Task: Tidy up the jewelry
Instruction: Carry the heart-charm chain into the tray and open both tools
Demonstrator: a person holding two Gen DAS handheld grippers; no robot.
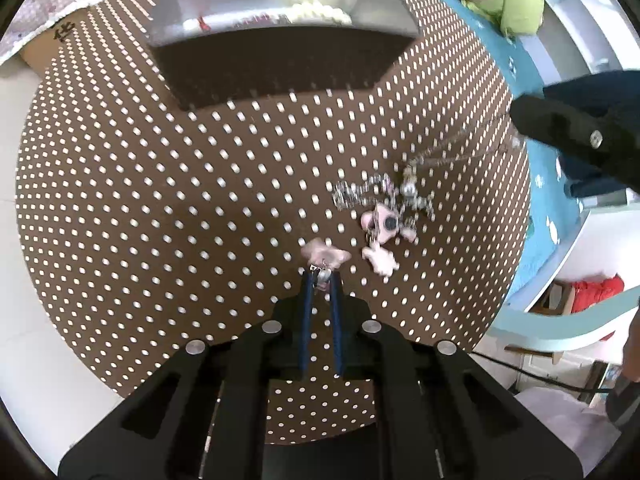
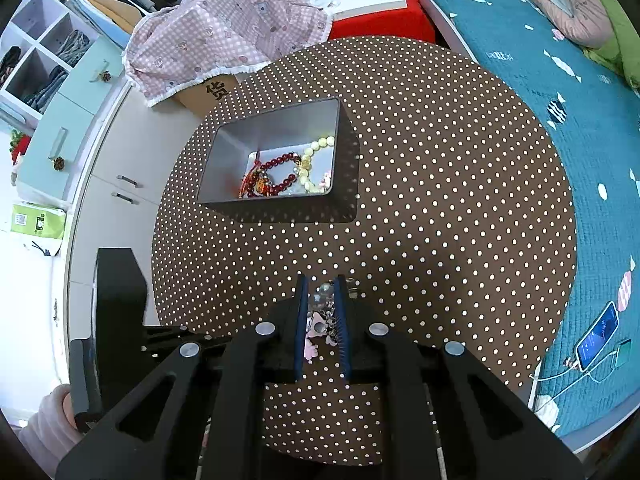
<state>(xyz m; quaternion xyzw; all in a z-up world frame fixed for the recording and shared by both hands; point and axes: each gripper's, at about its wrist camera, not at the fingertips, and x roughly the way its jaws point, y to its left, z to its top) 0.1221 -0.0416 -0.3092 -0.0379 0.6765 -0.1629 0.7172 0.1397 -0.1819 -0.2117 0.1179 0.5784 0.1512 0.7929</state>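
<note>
The left hand-held gripper (image 1: 321,276) is closed on a pink charm (image 1: 325,255) at its fingertips, low over the dotted desk (image 1: 160,200). The right hand-held gripper (image 2: 322,292) is closed on a tangled silver chain (image 1: 372,194) with pink charms. Beyond both, the grey box (image 2: 240,140) holds bead bracelets (image 2: 280,172).

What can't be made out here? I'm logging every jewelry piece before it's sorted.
- Left wrist view: the pink charm at the left gripper is motion-blurred; its shape is unclear.
- Left wrist view: the tin contents are mostly hidden behind its near wall.
- Right wrist view: the chain cluster sits between the right gripper fingers, which cover its sides.
</note>
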